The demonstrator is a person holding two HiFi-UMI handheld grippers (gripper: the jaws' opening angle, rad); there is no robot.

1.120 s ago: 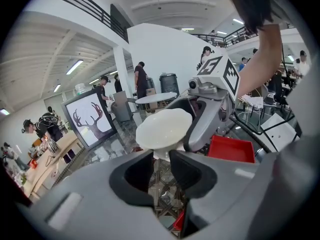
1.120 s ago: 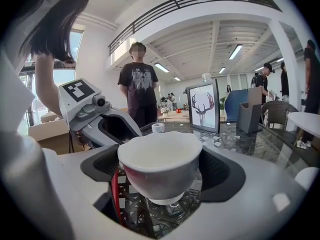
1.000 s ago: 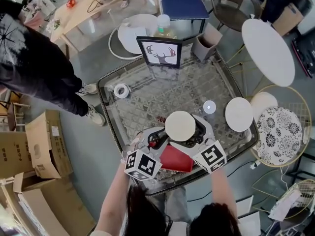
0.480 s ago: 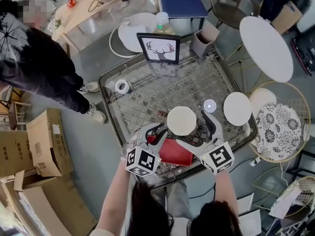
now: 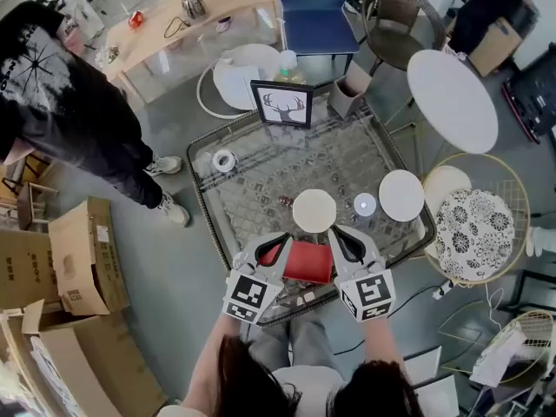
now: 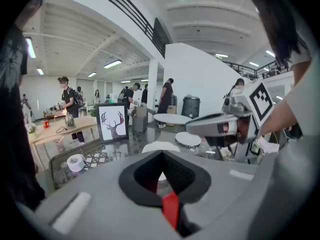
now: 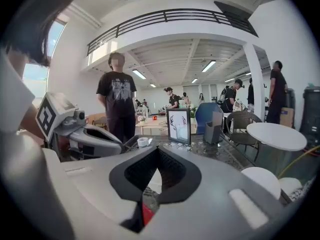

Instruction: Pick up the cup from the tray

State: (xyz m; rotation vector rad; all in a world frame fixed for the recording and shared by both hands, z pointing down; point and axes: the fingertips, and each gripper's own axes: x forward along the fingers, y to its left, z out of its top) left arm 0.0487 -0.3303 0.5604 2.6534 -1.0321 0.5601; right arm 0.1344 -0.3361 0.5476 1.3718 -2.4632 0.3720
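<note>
A small pale cup (image 5: 365, 204) stands on the glass table (image 5: 261, 189), between two white round discs (image 5: 314, 210) (image 5: 401, 195). A flat red tray-like thing (image 5: 306, 261) lies at the table's near edge. My left gripper (image 5: 280, 240) hangs over its left side and my right gripper (image 5: 337, 234) over its right side. Both sit short of the nearer disc and well left of the cup. In each gripper view the jaw tips meet with nothing between them; red shows through the gap below (image 6: 170, 209) (image 7: 146, 215).
A framed deer picture (image 5: 282, 103) stands at the table's far edge and a tape roll (image 5: 223, 160) lies at its far left. A person in black (image 5: 69, 102) stands at the left. Round white tables, a patterned stool (image 5: 473, 233) and cardboard boxes (image 5: 82, 254) surround the table.
Both grippers have drawn back toward the near edge, off the white disc, and now sit side by side over the red thing. The head view has pulled back.
</note>
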